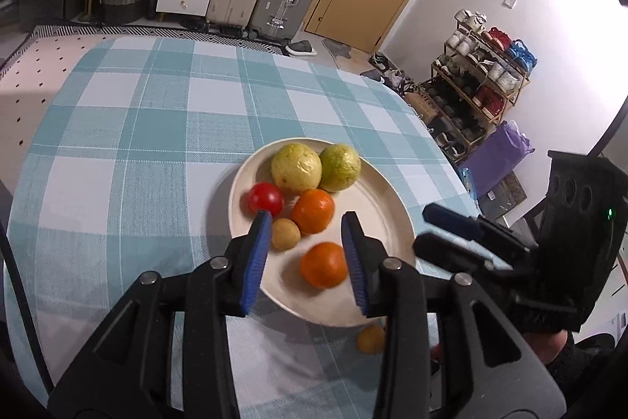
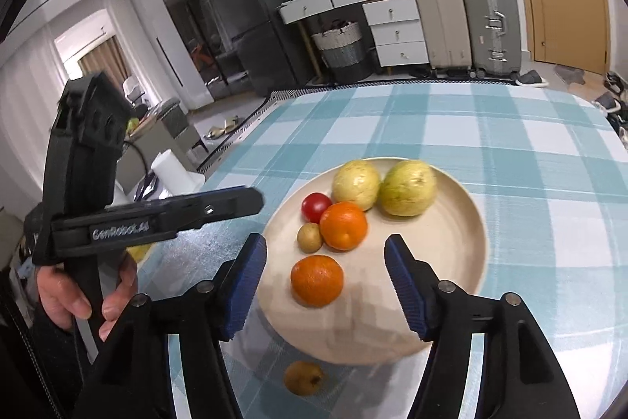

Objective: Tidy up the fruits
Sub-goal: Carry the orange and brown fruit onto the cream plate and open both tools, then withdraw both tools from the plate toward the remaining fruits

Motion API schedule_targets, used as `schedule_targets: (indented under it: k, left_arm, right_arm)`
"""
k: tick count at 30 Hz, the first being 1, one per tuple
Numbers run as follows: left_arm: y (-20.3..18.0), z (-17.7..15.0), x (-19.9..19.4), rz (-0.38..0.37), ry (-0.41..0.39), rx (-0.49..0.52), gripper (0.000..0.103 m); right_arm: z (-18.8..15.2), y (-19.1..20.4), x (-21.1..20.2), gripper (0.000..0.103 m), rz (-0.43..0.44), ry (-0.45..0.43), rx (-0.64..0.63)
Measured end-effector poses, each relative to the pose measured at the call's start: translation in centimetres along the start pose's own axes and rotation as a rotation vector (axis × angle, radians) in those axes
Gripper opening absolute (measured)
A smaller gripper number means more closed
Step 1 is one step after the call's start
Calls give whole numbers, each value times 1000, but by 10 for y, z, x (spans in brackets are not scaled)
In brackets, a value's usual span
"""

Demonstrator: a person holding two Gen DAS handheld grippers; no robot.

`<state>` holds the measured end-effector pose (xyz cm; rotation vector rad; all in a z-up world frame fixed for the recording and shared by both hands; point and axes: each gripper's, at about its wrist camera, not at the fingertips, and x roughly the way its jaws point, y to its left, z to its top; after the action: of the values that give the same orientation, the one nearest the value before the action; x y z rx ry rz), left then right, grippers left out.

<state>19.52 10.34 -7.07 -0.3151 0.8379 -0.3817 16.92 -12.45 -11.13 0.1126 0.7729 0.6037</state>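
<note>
Both grippers are up over the plate [image 2: 463,183] now, and neither has anything in it. The left gripper [image 1: 306,254] has its blue pads a little apart, empty air between them, with the near orange [image 1: 324,264] lying on the plate just below and between the fingers, not pinched. The right gripper [image 2: 325,285] stands wider, pads spread and bare, the same near orange [image 2: 317,279] sitting free under the gap. On the cream plate, out on the checked tablecloth [image 2: 490,128], the haul so far: two pale green-yellow fruits [image 2: 356,183] side by side at the far edge, a red tomato [image 2: 316,205] to their left, a second orange [image 2: 343,224] in the middle touching the small brown fruit [image 2: 309,236] on its left. So this reads as a release just made, a piece set down on the plate. One straggler left, though: another small brown fruit [image 2: 304,376] lies on the cloth just off the plate's near rim, close under the right gripper's fingers. I reckon that's the next job: drop a gripper low toward the near side, straddle that little round thing with the pads well spread, close gently so it doesn't roll away, and lift it over the rim into the bare right half of the plate.
</note>
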Motion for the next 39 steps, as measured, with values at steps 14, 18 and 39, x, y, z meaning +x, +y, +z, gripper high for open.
schedule_targets:
  k: [14,18,39]
  left_arm:
    - [-35,-32,-33,176,-60,65,82]
    - [-46,-40,-45,197,-91,100,84]
    - [-80,-91,-69,241,-102,75,102]
  right_arm:
    - [-14,-7,-52,89,-63,-100,39]
    - [-19,-6,-63,93,-66,-121,43]
    - [-62,6,-134,102,-57,-223,22]
